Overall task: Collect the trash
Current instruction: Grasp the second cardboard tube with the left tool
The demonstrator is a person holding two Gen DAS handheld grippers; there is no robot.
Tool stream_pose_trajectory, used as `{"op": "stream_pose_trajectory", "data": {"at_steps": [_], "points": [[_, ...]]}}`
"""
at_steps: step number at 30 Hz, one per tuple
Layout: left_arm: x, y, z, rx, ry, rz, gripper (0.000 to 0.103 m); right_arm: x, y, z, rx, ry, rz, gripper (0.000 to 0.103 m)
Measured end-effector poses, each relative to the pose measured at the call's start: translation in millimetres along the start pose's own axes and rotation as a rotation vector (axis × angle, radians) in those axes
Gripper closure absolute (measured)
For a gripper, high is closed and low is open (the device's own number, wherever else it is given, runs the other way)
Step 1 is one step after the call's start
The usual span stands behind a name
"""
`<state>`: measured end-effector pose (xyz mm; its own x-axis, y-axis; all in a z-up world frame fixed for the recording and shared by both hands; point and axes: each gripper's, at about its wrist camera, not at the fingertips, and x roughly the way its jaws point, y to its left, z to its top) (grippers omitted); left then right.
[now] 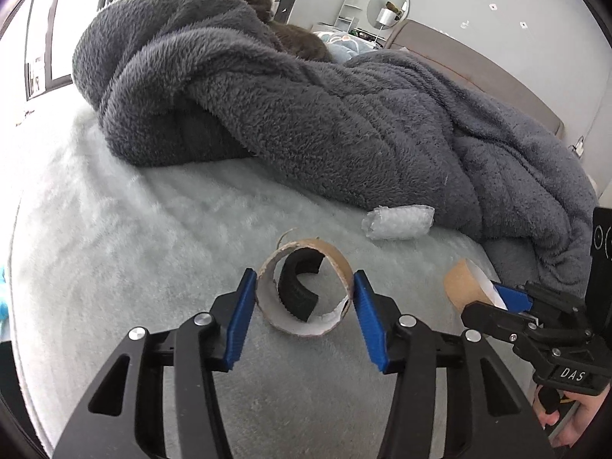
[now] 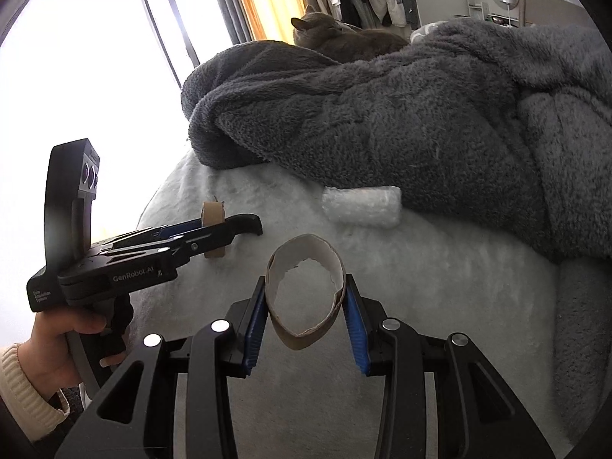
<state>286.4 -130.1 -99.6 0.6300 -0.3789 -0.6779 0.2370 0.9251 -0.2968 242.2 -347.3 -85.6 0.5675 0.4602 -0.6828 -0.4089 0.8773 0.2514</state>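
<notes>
While both tools pointed down at the pale fleece bed cover (image 1: 114, 229), my left gripper (image 1: 304, 298) bracketed a torn cardboard ring (image 1: 336, 264); its blue pads (image 1: 241, 317) met the ring's sides at nine and three o'clock, so I read it as grasped. A black curved piece (image 1: 296, 287) sat inside that ring. My right gripper (image 2: 304, 306) clenched a second cardboard ring (image 2: 306, 298), squeezed to an oval. A roll of bubble wrap (image 2: 361, 206) lay at one o'clock from it, touching the grey blanket's (image 2: 382, 114) edge. A grey cat (image 2: 344, 40) rested at twelve o'clock behind the blanket. My left hand (image 2: 61, 344) showed a cream cuff (image 2: 23, 390).
</notes>
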Motion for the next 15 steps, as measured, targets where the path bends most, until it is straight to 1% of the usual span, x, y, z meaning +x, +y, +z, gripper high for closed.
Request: {"op": "stream_pose_trajectory", "data": {"at_steps": [5, 9, 15], "points": [[-7.4, 4.1, 1.6, 0.019, 0.003, 0.013, 0.05, 2.9, 10.0, 4.6, -0.004, 0.005, 0.004, 0.064], [-15.8, 5.1, 2.3, 0.076, 0.016, 0.054, 0.05, 6.1, 22.5, 11.4, -0.01, -0.001, 0.012, 0.064], [-34.7, 17.5, 2.0, 0.107, 0.004, 0.063, 0.05, 16.3, 47.2, 21.7, -0.032, -0.004, 0.032, 0.064]]}}
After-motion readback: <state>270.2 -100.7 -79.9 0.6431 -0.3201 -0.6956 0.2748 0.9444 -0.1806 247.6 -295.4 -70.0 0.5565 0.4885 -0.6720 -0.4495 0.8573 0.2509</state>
